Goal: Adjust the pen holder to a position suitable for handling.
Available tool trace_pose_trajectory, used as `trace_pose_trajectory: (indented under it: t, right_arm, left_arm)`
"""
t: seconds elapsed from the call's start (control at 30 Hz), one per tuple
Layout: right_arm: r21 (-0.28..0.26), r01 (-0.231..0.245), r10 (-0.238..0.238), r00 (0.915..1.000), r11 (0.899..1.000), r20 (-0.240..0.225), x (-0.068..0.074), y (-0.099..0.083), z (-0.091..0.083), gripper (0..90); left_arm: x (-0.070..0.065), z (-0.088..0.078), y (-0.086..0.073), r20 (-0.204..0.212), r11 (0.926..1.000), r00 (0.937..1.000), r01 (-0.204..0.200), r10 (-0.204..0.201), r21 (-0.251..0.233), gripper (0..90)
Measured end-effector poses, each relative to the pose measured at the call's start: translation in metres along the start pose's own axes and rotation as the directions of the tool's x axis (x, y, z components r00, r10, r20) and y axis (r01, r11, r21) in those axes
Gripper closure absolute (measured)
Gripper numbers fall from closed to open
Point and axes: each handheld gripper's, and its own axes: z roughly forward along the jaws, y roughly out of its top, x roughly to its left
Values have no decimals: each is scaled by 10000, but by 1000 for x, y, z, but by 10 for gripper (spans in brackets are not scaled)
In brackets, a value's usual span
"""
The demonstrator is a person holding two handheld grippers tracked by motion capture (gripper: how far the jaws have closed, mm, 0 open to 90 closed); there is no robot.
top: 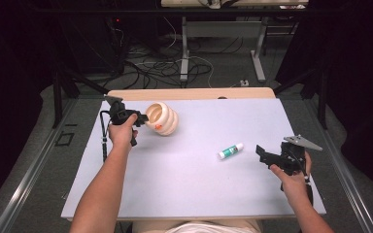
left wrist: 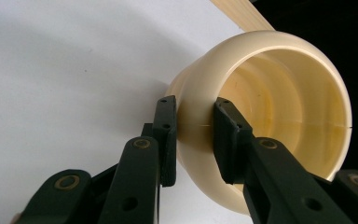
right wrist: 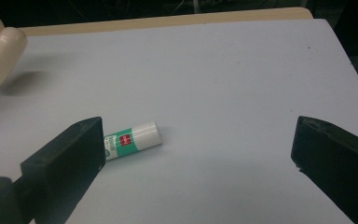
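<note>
— Where's the cup [left wrist: 261,116]?
— Far-left on the surface [top: 199,184], tipped sideways, mouth leftward; left hand-held gripper [left wrist: 193,135] clamps its rim.
— The right hand-held gripper [right wrist: 196,158]?
— Jaws spread, near the glue stick [right wrist: 133,140].

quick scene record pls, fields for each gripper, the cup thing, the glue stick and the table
left gripper: shut on the rim wall of the cream ribbed cup, one jaw outside, one inside
cream ribbed cup: tipped on its side, far left of the table
right gripper: open, holding nothing, aimed toward the glue stick
glue stick: lying flat, right of centre, untouched
table: pale grey top, wooden far edge
</note>
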Motion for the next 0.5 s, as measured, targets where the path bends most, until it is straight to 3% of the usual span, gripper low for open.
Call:
trace_pose_trajectory:
  t: [0.33, 0.5]
  right_arm:
    - [-16, 63, -63, 9999, 10000, 95, 0, 1, -1, 27]
    - [32, -51, 51, 10000, 10000, 80, 1, 1, -1, 29]
  left_arm:
    - [-16, -7, -14, 134, 9952, 9967, -805, 799, 561, 727]
    - [-23, -8, -22, 126, 9872, 9921, -1252, 1246, 991, 726]
